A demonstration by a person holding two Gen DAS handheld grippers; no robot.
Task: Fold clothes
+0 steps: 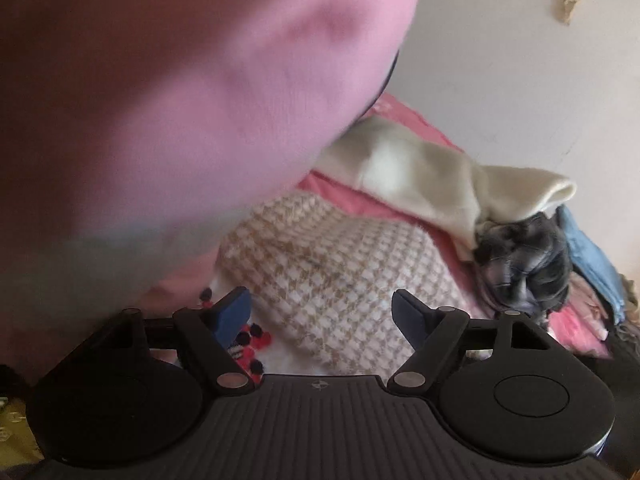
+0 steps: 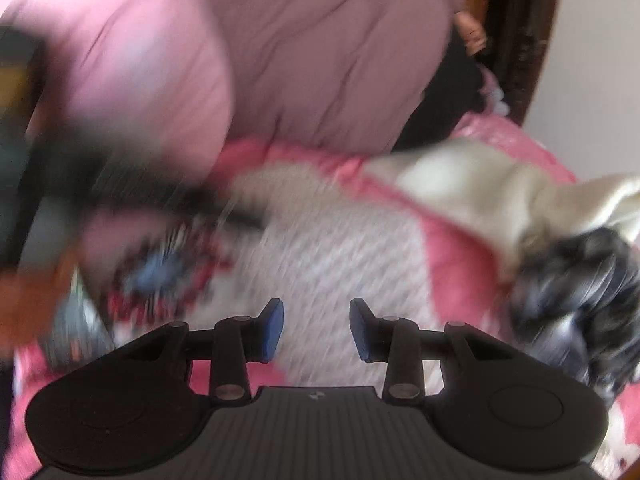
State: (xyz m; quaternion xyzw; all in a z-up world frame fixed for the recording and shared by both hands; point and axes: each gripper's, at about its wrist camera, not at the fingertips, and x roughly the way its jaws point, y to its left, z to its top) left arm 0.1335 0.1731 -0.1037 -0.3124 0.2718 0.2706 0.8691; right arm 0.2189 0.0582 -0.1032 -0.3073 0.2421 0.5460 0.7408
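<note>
Both your grippers, left (image 1: 322, 312) and right (image 2: 317, 330), hung wide and empty just above the checked knit (image 1: 340, 272), seemingly poised to grab it.

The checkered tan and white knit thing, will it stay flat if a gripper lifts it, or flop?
The checkered knit would probably flop and drape: it already lies in soft humps over the pink bedding. Its thick, bumpy weave likely grips well rather than slipping. It looks bulky, so perhaps somewhat heavy.
</note>
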